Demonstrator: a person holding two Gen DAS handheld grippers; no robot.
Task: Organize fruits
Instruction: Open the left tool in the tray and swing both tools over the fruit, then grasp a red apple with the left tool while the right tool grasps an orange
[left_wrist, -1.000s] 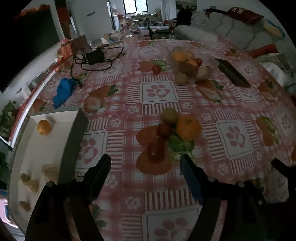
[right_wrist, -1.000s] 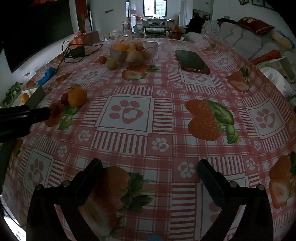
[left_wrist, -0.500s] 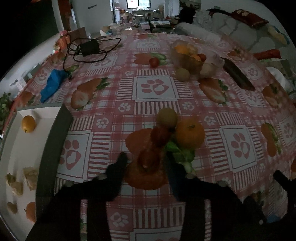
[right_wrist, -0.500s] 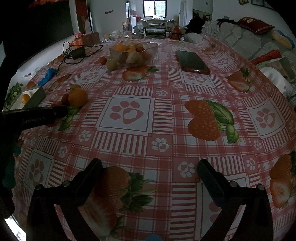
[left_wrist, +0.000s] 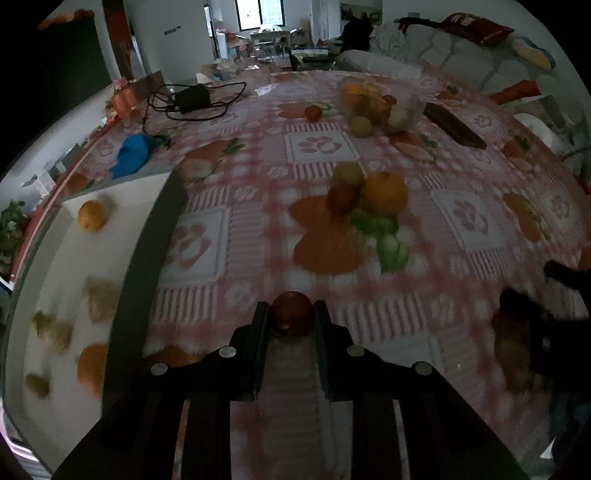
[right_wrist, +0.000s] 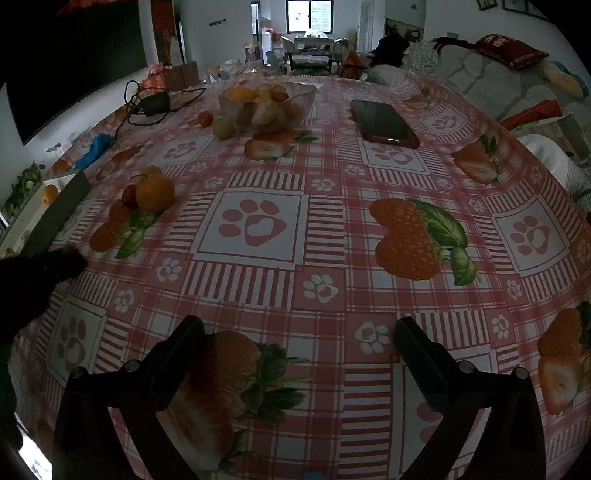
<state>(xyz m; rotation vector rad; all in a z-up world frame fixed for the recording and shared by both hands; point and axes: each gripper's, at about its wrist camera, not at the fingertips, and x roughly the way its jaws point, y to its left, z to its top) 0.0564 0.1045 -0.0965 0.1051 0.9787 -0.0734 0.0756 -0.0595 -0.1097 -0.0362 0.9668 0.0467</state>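
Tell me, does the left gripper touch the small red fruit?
Touching: the left wrist view shows the left gripper with both fingers pressed on the red fruit.

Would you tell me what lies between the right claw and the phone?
Nothing: in the right wrist view only bare tablecloth separates the open right claw from the phone.

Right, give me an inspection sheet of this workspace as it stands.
Surface: tablecloth with strawberry and paw prints.
Job's things: small red fruit in left gripper; orange with two smaller fruits on cloth; fruit bowl; white tray holding fruit.
Clutter: phone, blue cloth.
Grippers: left shut on the fruit; right gripper open, empty.
Cables: charger with cord.
Surroundings: sofa, dim room.
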